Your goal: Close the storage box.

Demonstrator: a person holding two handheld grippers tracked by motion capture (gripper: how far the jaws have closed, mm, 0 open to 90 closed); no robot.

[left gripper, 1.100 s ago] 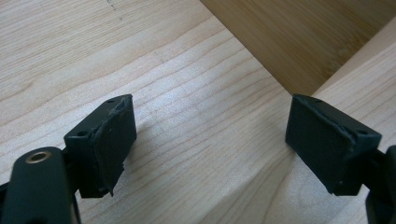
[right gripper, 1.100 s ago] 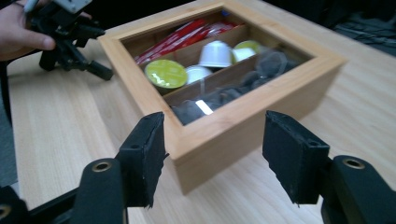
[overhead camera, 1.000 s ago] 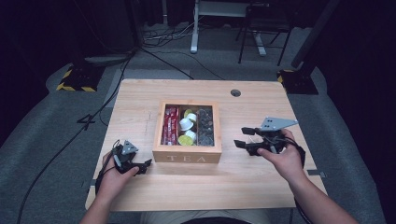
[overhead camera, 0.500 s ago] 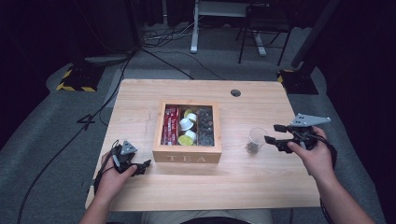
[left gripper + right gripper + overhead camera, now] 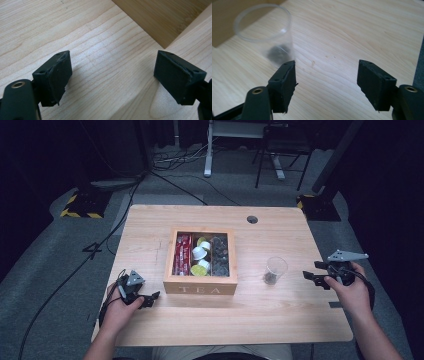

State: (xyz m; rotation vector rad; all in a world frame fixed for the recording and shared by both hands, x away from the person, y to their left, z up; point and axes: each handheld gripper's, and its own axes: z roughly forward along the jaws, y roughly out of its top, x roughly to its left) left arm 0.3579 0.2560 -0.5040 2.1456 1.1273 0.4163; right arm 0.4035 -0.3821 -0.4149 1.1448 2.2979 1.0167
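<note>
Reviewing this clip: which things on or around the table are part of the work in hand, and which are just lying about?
In the work:
- clear cup with a dark pod at its bottom, standing right of the box
- wooden tea box holding pods and red sachets
- right gripper, jaws open, empty, just been opening
- left gripper, jaws open on the table

Lying about:
- desk frame behind the table
- cables on the floor

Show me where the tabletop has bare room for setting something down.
Free: the wide strip between the tea box and the table near edge, the far band around the cable hole, and the left side beyond the box. Tighter: the gap between box and clear cup, with the right gripper close by.
</note>
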